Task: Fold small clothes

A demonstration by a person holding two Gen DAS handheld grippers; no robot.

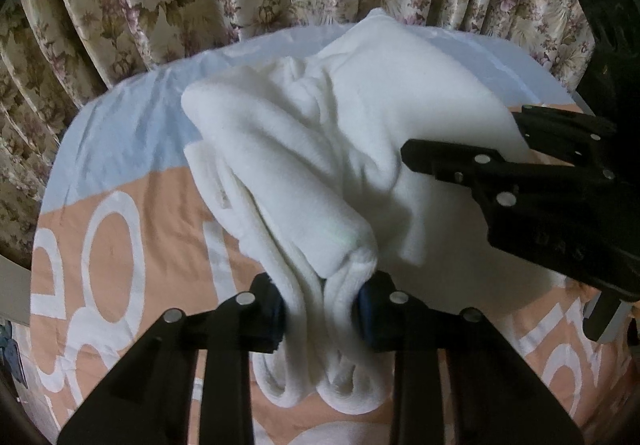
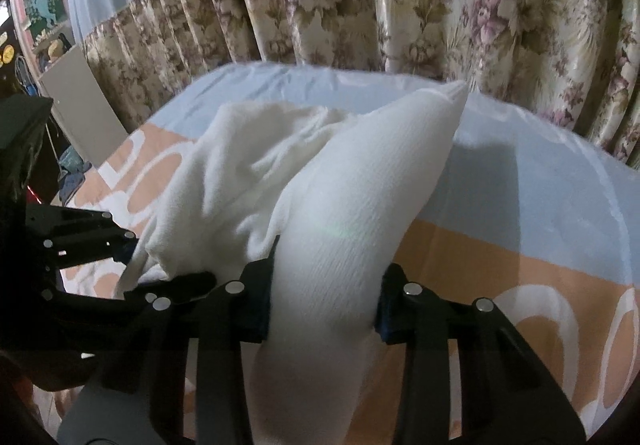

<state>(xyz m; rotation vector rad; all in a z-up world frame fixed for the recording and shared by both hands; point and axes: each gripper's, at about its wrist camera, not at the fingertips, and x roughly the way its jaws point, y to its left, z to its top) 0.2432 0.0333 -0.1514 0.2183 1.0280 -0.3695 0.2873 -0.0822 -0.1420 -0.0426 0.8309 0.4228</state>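
the left gripper (image 1: pixel 322 309) has its jaws clamped on a bunched fold of the white garment (image 1: pixel 320 149), which fans out ahead of the pads and hangs below them. the right gripper (image 2: pixel 324 303) is likewise clamped on a thick roll of the same cloth, its corner pointing forward beyond the jaws, over the peach-and-blue bedsheet (image 2: pixel 540 205).

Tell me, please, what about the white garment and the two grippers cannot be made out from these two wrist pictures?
- What kind of clothing the white garment is: bunched in both views, its outline hidden by its own folds.
- Its near hem: in the right wrist view it runs under the right gripper and off the bottom edge.
- Any label or print: too blurred.
- The right gripper's grip point in the left wrist view: cloth covers it.
- The hands: out of frame.
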